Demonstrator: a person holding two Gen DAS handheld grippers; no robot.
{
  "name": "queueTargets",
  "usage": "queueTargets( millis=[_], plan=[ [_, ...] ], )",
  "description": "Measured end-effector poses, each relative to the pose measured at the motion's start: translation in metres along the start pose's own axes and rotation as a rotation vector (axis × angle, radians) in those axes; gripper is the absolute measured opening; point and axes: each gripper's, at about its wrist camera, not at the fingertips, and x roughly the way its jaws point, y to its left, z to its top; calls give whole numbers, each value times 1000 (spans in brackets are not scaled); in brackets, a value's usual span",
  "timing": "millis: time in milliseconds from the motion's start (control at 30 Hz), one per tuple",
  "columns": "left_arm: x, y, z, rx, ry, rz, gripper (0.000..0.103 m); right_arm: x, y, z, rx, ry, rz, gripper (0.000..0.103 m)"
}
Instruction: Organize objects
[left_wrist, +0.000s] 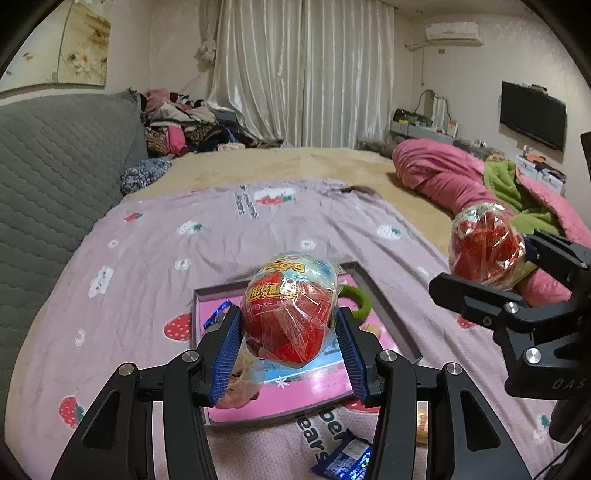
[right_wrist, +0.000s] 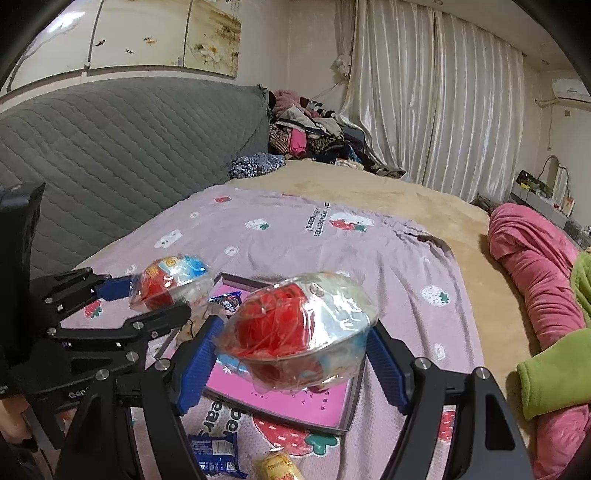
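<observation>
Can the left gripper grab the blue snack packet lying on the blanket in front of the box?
Probably not right now. The left gripper is already shut on a wrapped toy egg, so its jaws are full. The blue snack packet lies uncovered on the blanket, in front of the box.

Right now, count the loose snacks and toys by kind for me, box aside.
Cellophane-wrapped red toy eggs: 2, one in each hand-held gripper
Blue cookie packets: 2
Yellow wrapped snack: 1
Green ring toy: 1
Total: 6
</observation>
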Motion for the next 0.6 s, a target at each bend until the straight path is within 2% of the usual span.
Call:
queueTargets(
  millis=[600],
  plan=[
    [75,8,-45,-20,88,1,53,75,-12,-43,31,120,9,76]
  ],
)
